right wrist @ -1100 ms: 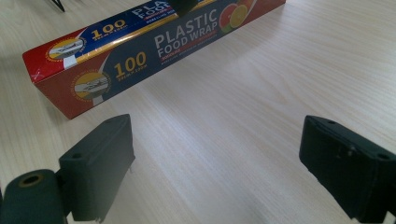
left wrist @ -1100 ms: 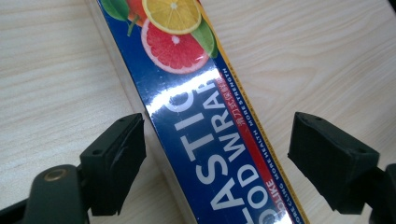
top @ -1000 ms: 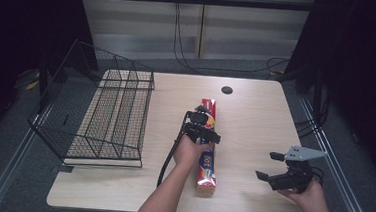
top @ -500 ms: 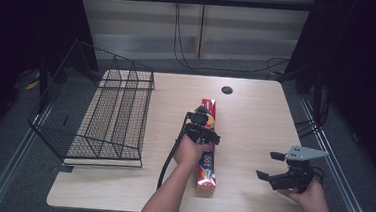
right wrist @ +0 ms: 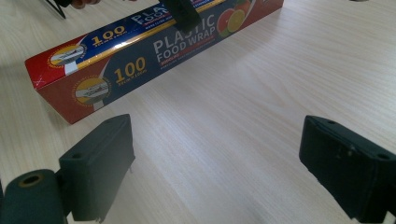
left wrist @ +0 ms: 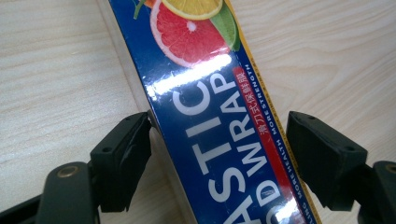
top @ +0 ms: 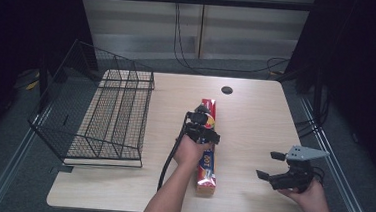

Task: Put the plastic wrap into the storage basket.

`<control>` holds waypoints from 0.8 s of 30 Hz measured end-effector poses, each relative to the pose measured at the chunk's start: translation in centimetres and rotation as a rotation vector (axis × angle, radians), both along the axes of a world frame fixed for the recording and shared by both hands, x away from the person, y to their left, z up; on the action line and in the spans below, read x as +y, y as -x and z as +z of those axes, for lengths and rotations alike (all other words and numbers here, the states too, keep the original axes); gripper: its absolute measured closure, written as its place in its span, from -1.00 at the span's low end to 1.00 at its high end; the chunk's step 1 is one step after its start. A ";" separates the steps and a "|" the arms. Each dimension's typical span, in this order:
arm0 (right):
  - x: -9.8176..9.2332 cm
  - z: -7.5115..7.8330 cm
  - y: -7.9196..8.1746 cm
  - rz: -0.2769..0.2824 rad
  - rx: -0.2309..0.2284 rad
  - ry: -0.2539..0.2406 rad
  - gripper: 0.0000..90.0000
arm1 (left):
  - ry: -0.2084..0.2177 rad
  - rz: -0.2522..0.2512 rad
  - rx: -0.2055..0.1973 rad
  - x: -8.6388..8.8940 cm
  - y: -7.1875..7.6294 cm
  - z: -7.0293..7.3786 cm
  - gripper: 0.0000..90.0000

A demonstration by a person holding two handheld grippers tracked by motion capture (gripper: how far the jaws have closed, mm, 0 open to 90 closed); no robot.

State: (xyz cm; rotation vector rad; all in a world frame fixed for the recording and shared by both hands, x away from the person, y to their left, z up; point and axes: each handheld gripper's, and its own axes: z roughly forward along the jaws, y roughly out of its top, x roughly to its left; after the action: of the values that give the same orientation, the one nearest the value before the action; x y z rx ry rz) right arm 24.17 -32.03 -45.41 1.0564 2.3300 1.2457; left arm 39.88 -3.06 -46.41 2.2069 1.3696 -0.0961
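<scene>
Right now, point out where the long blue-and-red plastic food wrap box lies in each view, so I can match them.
High view: the plastic food wrap box lies lengthwise at table centre, the left gripper above it.
Left gripper view: box runs up between the jaws.
Right gripper view: box crosses the upper left.
Shared landmark: the citrus picture on the box.

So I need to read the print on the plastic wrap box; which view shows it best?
The right gripper view: the plastic wrap box lies whole, its side lettering sharp. The left gripper view shows a close stretch of its top between open tongs. The high view shows it small, partly under the left hand.
</scene>
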 end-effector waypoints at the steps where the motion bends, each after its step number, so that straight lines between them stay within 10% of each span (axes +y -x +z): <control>1: 0.0 0.0 0.0 0.000 0.001 -0.001 -0.78 | 0.009 0.012 0.005 -0.2 0.0 -0.1 -0.48; 24: 0.0 0.0 0.0 0.000 0.001 0.001 -0.78 | -0.041 0.062 0.084 -0.7 -0.2 0.5 -0.37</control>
State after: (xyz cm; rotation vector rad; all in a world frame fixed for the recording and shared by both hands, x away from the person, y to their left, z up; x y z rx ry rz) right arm 24.20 -32.03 -45.43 1.0568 2.3306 1.2439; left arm 40.09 -3.71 -45.94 2.2141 1.4973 -0.1404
